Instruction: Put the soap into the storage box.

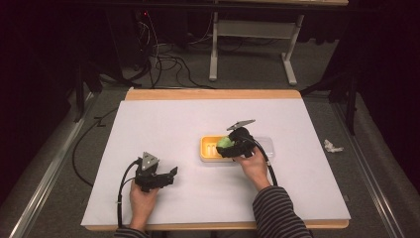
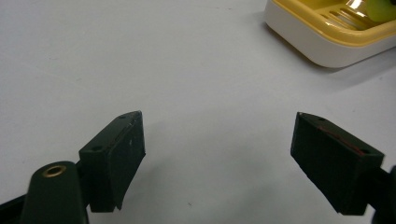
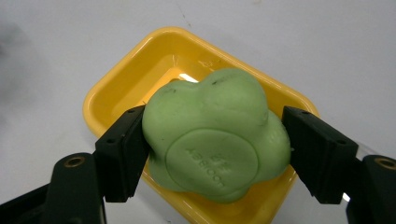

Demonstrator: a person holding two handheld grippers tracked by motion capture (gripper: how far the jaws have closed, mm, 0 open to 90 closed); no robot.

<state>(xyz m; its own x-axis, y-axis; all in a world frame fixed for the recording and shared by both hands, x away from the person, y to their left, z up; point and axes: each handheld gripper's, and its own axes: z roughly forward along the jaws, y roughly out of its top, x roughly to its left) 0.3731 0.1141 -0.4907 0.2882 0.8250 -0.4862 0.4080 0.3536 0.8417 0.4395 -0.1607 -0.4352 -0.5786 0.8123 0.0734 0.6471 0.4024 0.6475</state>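
A lumpy green soap bar [image 3: 217,140] hangs just above a yellow soap dish [image 3: 122,88], pinched between both jaws of my right gripper [image 3: 215,149]. From above, the green soap [image 1: 225,142] and the right gripper [image 1: 233,146] sit over the right half of the yellow dish [image 1: 207,148]. My left gripper [image 1: 168,176] rests near the table's front left, pointing right, well apart from the dish. In the left gripper view its jaws stand wide apart around bare white table, so the left gripper [image 2: 217,158] is open, with the dish corner [image 2: 322,39] far off.
A clear lid or tray [image 1: 267,146] lies just right of the dish. The white table top [image 1: 163,119] has a wooden edge all round. Cables and a table frame [image 1: 252,44] stand on the floor behind; a crumpled scrap [image 1: 332,146] lies on the floor at right.
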